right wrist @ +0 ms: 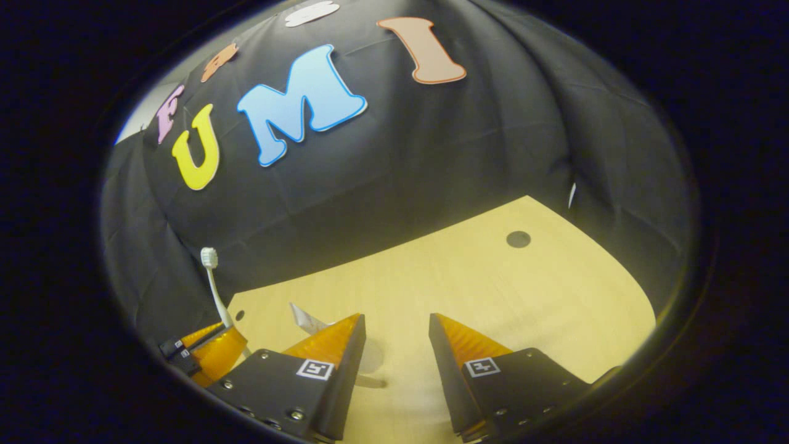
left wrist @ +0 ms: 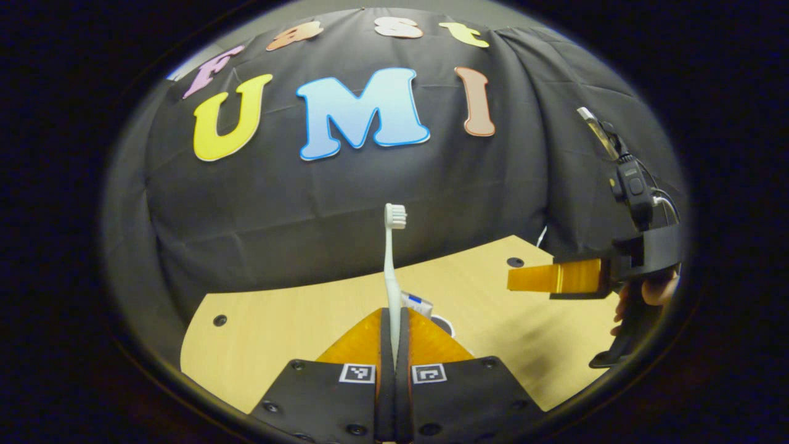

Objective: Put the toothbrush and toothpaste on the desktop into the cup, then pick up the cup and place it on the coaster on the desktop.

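Note:
A white toothbrush (left wrist: pixel 390 271) stands upright with its bristles on top, and my left gripper (left wrist: pixel 394 313) is shut on its handle. Just behind the right fingertip pokes up the crimped end of the toothpaste tube (left wrist: pixel 416 302), with a pale curved rim (left wrist: pixel 445 323) beside it; what lies below them is hidden. In the right gripper view the same toothbrush (right wrist: pixel 212 283) rises from the left gripper (right wrist: pixel 227 330) at the lower left, with the tube end (right wrist: pixel 305 317) next to it. My right gripper (right wrist: pixel 394 325) is open over the wooden desktop (right wrist: pixel 493 277), holding nothing.
The right gripper (left wrist: pixel 515 279) and the hand (left wrist: pixel 653 291) holding it hover over the desktop's (left wrist: pixel 277 327) right side. Small dark holes (right wrist: pixel 518 239) mark the wood. The black cloth wall hangs close behind the table's far edge.

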Demonstrator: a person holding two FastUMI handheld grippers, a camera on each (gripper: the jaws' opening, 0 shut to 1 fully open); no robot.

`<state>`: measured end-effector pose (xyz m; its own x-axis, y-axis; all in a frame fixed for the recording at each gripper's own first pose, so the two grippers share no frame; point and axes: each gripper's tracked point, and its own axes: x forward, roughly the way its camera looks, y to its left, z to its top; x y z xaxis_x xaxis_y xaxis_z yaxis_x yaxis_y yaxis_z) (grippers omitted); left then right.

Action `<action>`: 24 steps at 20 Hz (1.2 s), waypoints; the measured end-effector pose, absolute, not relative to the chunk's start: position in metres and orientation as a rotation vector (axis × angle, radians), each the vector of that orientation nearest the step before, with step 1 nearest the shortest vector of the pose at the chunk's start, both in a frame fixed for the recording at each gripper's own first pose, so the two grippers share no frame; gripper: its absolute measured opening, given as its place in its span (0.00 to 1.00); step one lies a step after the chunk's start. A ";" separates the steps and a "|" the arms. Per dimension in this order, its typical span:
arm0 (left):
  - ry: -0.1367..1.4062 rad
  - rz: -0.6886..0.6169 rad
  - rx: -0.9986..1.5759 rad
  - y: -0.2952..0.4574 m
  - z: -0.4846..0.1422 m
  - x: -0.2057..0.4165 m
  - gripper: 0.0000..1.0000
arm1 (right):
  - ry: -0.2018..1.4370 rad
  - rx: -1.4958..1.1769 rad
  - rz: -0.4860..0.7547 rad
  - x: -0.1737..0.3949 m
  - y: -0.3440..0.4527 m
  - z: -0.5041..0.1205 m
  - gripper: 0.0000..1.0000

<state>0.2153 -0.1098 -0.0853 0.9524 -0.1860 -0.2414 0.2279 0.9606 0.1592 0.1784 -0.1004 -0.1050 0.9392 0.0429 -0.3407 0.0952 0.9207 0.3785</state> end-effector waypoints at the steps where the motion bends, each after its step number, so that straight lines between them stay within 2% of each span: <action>1: 0.218 -0.224 0.192 -0.116 -0.086 0.222 0.07 | 0.360 0.406 -0.039 0.176 -0.108 -0.108 0.63; 2: 0.209 -0.233 0.194 -0.122 -0.087 0.227 0.07 | 0.368 0.409 -0.048 0.173 -0.113 -0.112 0.63; 3: 0.201 -0.244 0.194 -0.127 -0.089 0.234 0.07 | 0.375 0.411 -0.056 0.170 -0.119 -0.114 0.58; 5: 0.188 -0.258 0.199 -0.134 -0.093 0.245 0.07 | 0.389 0.408 -0.072 0.165 -0.127 -0.120 0.58; 6: 0.180 -0.266 0.199 -0.138 -0.096 0.250 0.07 | 0.395 0.406 -0.078 0.162 -0.131 -0.123 0.63; 13: 0.117 -0.292 0.198 -0.156 -0.110 0.284 0.07 | 0.435 0.449 -0.112 0.146 -0.143 -0.143 0.62; 14: 0.110 -0.288 0.194 -0.156 -0.113 0.286 0.07 | 0.439 0.446 -0.115 0.146 -0.144 -0.145 0.58; 15: 0.082 -0.285 0.197 -0.158 -0.110 0.288 0.07 | 0.444 0.444 -0.116 0.145 -0.144 -0.146 0.63; 16: 0.073 -0.272 0.205 -0.155 -0.111 0.290 0.06 | 0.448 0.445 -0.113 0.143 -0.144 -0.148 0.63; 18: 0.037 -0.249 0.220 -0.151 -0.110 0.287 0.07 | 0.453 0.449 -0.110 0.142 -0.143 -0.149 0.62; 19: 0.014 -0.244 0.221 -0.150 -0.109 0.286 0.07 | 0.453 0.450 -0.111 0.141 -0.143 -0.150 0.58; 20: 0.001 -0.242 0.218 -0.151 -0.110 0.284 0.07 | 0.455 0.449 -0.111 0.140 -0.143 -0.151 0.63; 23: -0.031 -0.222 0.218 -0.148 -0.110 0.281 0.06 | 0.460 0.446 -0.112 0.139 -0.144 -0.155 0.63; 24: -0.043 -0.205 0.223 -0.146 -0.111 0.279 0.08 | 0.461 0.445 -0.114 0.138 -0.145 -0.156 0.58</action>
